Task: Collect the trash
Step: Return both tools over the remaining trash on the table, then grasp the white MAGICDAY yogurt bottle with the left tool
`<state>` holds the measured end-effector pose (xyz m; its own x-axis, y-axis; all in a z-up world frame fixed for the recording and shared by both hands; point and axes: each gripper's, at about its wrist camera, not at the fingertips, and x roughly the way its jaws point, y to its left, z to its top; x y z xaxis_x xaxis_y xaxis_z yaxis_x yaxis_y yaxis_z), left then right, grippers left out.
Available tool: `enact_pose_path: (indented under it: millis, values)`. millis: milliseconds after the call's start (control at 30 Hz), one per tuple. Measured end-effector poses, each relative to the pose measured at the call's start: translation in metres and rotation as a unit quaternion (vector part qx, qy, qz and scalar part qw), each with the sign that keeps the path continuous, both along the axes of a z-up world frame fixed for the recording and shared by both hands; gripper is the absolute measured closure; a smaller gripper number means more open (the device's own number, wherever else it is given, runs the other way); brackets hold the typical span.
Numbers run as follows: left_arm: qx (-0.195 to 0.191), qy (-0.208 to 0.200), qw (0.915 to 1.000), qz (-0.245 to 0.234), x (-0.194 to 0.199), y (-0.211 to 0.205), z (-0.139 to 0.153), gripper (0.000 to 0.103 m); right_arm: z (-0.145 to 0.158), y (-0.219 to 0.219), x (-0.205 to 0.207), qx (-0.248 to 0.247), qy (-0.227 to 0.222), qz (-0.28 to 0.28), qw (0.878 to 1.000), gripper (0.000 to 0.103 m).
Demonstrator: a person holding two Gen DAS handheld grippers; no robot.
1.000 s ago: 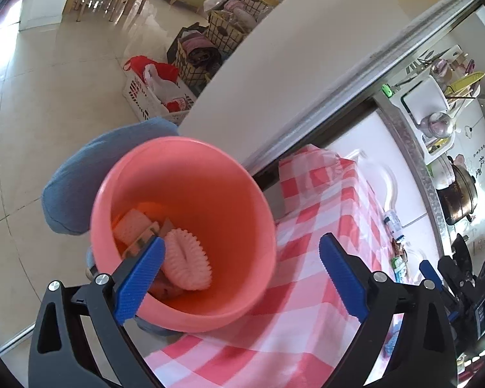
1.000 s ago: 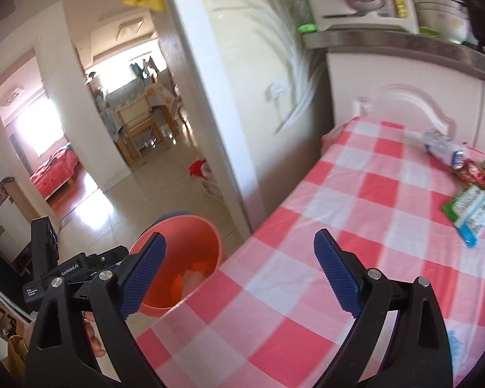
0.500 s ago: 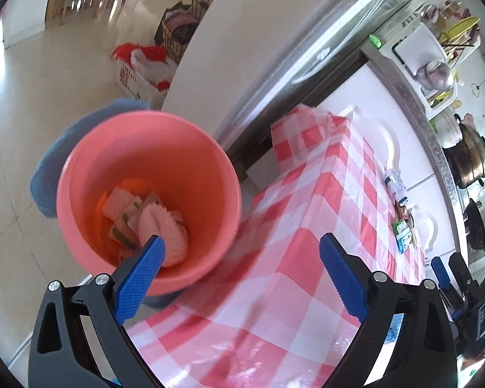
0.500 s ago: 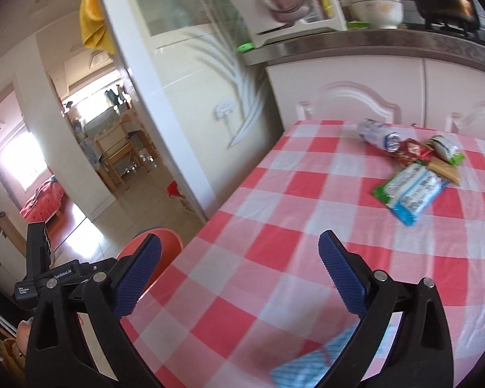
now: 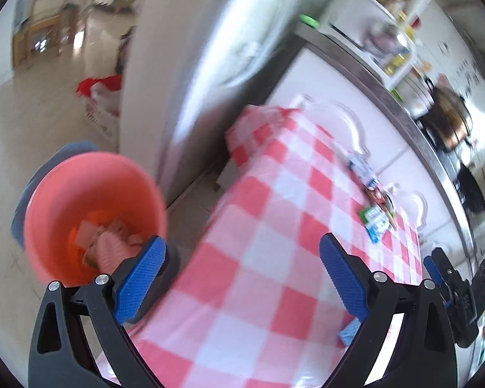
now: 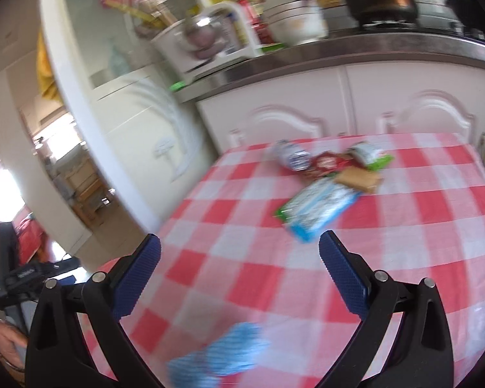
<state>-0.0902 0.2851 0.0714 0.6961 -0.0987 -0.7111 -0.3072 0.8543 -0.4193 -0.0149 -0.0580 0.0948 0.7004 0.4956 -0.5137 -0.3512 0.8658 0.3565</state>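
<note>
Only the left view shows the pink bin [image 5: 90, 213] at 9 o'clock, wrappers inside. Right gripper [image 6: 239, 271] gapes empty; green-blue packet [image 6: 317, 208] at 12 o'clock. Left gripper [image 5: 242, 274] likewise. Blur obscures labels.

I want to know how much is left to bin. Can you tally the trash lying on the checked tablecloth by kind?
Counted in the right wrist view, which is blurred:
Bottle: 1
Wrappers and packets in the far cluster: 4, namely red, green and white, brown, blue and green
Blue crumpled piece near the right gripper: 1
Total: 6
</note>
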Motion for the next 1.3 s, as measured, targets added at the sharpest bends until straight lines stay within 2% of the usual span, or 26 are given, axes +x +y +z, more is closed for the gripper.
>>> enact_pose_path:
  millis: [133,267,500,767,1033,1067,1200,1300]
  values:
    - [0.009,-0.003,0.9988,-0.049,0.04,-0.045,0.016,0.008,-0.006,-0.038,0.017,-0.004,0.011,-0.031,0.999,0.004]
    - [0.014,-0.007,0.996,-0.088,0.094,-0.092,0.028,0.008,-0.012,-0.083,0.03,0.014,0.018,-0.066,0.998,0.004]
    - [-0.015,0.02,0.9897,-0.141,0.209,-0.166,0.017,0.008,-0.031,-0.144,0.049,0.067,0.043,-0.119,0.99,0.004]
    - [0.031,0.055,0.9898,-0.128,0.306,-0.22,-0.017,0.008,-0.05,-0.165,0.059,0.108,0.06,-0.121,0.985,0.004]
    - [0.067,0.083,0.9883,-0.109,0.349,-0.225,-0.041,0.009,-0.052,-0.17,0.056,0.119,0.047,-0.133,0.983,0.004]
    - [0.071,0.082,0.9884,-0.106,0.352,-0.225,-0.042,0.011,-0.052,-0.171,0.056,0.122,0.046,-0.135,0.982,0.004]
    - [0.09,0.083,0.9859,-0.114,0.356,-0.226,-0.044,0.038,-0.055,-0.175,0.058,0.133,0.051,-0.138,0.98,0.004]
    - [0.096,0.081,0.9842,-0.125,0.359,-0.228,-0.048,0.046,-0.058,-0.177,0.059,0.14,0.058,-0.137,0.979,0.004]
